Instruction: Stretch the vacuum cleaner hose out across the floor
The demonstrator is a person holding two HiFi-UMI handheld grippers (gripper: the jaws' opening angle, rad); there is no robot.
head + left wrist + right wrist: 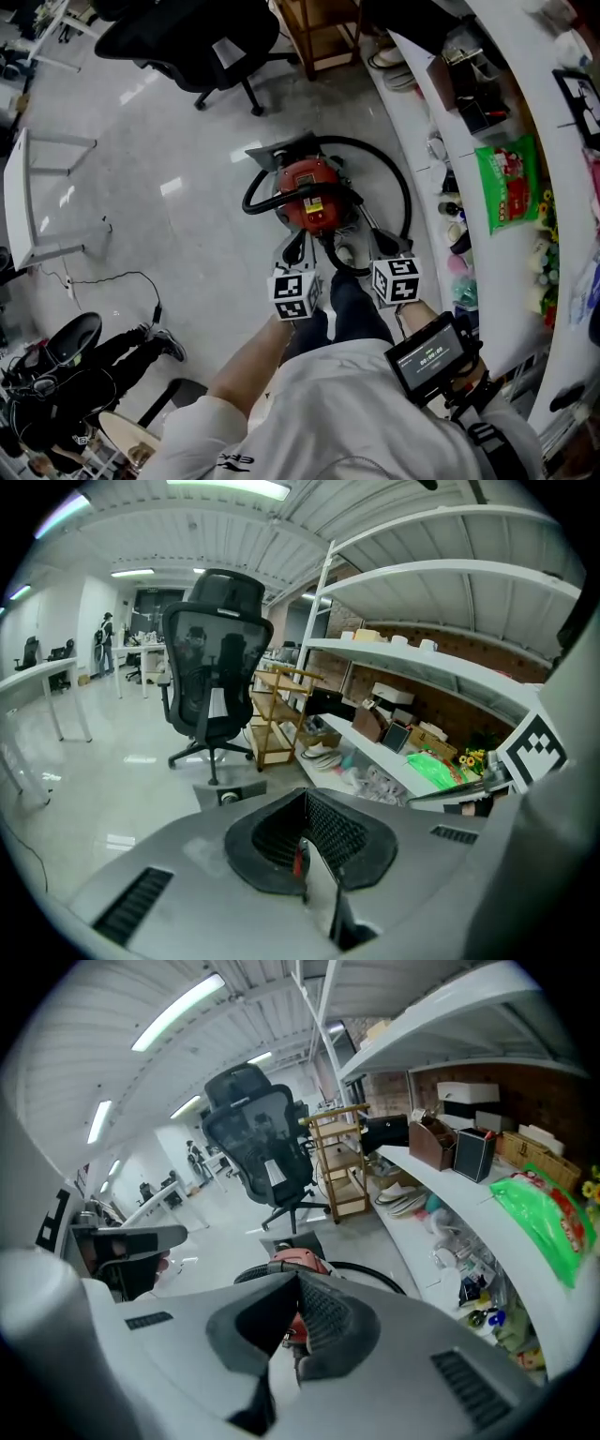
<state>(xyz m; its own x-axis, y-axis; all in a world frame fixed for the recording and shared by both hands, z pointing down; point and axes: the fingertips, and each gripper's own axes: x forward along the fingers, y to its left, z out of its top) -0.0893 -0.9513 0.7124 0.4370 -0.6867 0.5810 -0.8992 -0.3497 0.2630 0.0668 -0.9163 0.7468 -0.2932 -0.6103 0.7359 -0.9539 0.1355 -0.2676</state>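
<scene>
1. Table (19, 202): white, on the floor far to the left of the red vacuum cleaner (309, 195).
2. Chair (187, 37): black, on wheels, behind the vacuum cleaner and a bit to its left.
3. Left gripper (298, 246): just on the near side of the vacuum cleaner, by its left edge. Its jaws are pressed together and nothing is between them.
4. The vacuum cleaner sits on the shiny grey floor (169, 150), right in front of the person's legs (352, 309).
5. Hose (401, 183): black, lying in a loop. It curls from the vacuum cleaner's left side, round behind it and down its right side.
6. Right gripper (373, 236): just on the near side of the vacuum cleaner, by its right edge. Its jaws are pressed together too, with nothing in them.
7. Shelf (487, 272): white and curved, to the right of the vacuum cleaner, full of small things. A green bag (506, 183) lies on it.
</scene>
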